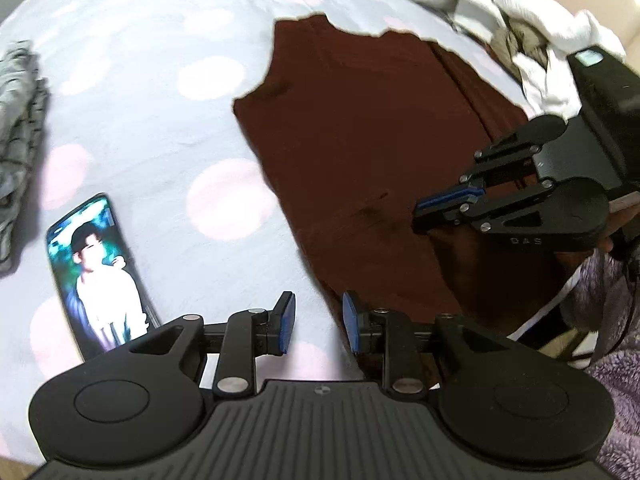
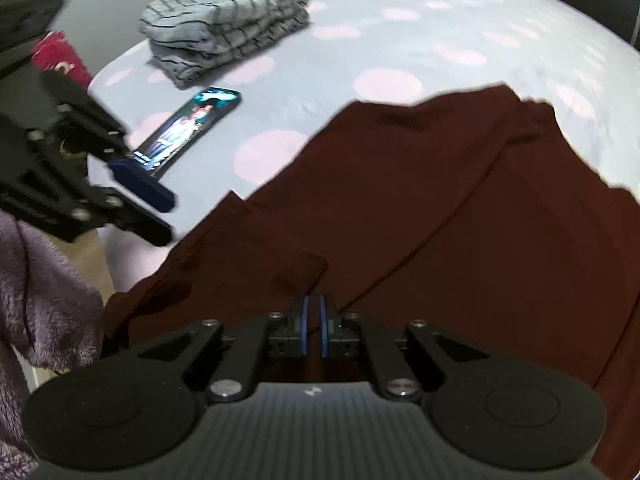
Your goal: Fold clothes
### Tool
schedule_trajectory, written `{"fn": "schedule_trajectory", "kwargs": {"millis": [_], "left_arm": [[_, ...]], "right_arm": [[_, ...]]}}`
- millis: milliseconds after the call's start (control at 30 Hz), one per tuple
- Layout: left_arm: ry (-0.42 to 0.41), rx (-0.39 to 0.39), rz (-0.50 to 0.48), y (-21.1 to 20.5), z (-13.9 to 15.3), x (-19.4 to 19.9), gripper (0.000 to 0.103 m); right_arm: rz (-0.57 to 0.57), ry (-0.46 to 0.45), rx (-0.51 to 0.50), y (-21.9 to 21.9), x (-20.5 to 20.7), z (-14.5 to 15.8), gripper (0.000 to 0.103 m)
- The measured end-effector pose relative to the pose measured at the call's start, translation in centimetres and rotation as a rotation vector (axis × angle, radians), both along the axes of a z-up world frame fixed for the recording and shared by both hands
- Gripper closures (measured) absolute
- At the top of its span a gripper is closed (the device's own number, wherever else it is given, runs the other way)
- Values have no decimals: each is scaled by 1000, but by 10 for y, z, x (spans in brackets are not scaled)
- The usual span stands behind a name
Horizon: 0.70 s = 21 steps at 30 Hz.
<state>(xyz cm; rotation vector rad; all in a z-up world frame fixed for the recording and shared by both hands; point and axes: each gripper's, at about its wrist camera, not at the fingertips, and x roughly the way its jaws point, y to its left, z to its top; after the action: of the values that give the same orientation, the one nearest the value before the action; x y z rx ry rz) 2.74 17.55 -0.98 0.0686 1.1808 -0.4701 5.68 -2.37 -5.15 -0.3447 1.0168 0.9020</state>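
Polka-dot bedsheet (image 1: pixel 168 40) carries the maroon garment (image 1: pixel 360 140), spread flat. Left gripper (image 1: pixel 319 322) gapes empty at its edge; right gripper (image 2: pixel 314 328) nearly closed, seemingly pinching cloth. Release only once the fold lies square.

We are seeing soft, even indoor light with hardly any shadows. Motion blur is smearing the bedspread (image 1: pixel 132 80) and the pile of pale clothes (image 1: pixel 516 28) in the left wrist view. The fisheye lens is bending both views at the edges, darkening their corners. The phone (image 1: pixel 100 272) screen is glowing brightly, slightly washed out.
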Motion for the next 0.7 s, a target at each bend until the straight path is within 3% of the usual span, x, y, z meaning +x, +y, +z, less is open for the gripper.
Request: {"fn": "schedule_trajectory", "kwargs": {"millis": [100, 167, 200, 333, 533, 567, 600, 633, 700], "left_arm": [[-33, -52, 1, 0, 12, -17, 80], [-46, -86, -30, -5, 17, -30, 79], [-50, -89, -46, -8, 18, -38, 74], [-45, -29, -99, -28, 12, -59, 71], [-82, 57, -62, -42, -4, -74, 72], [-82, 56, -47, -41, -7, -74, 74], [-81, 54, -35, -42, -10, -73, 82], [-79, 49, -36, -43, -13, -72, 89], [-71, 42, -47, -43, -16, -71, 94]], "right_arm": [[-35, 19, 23, -2, 2, 0, 90], [-53, 24, 56, -7, 0, 5, 78], [-61, 18, 76, -9, -1, 7, 67], [-72, -18, 115, -6, 0, 10, 66], [-85, 4, 119, 9, 6, -6, 68], [-85, 7, 113, 11, 6, -8, 72], [-91, 8, 113, 11, 6, -9, 87], [-98, 10, 113, 11, 6, -10, 93], [-120, 11, 119, 8, 6, -9, 97]]}}
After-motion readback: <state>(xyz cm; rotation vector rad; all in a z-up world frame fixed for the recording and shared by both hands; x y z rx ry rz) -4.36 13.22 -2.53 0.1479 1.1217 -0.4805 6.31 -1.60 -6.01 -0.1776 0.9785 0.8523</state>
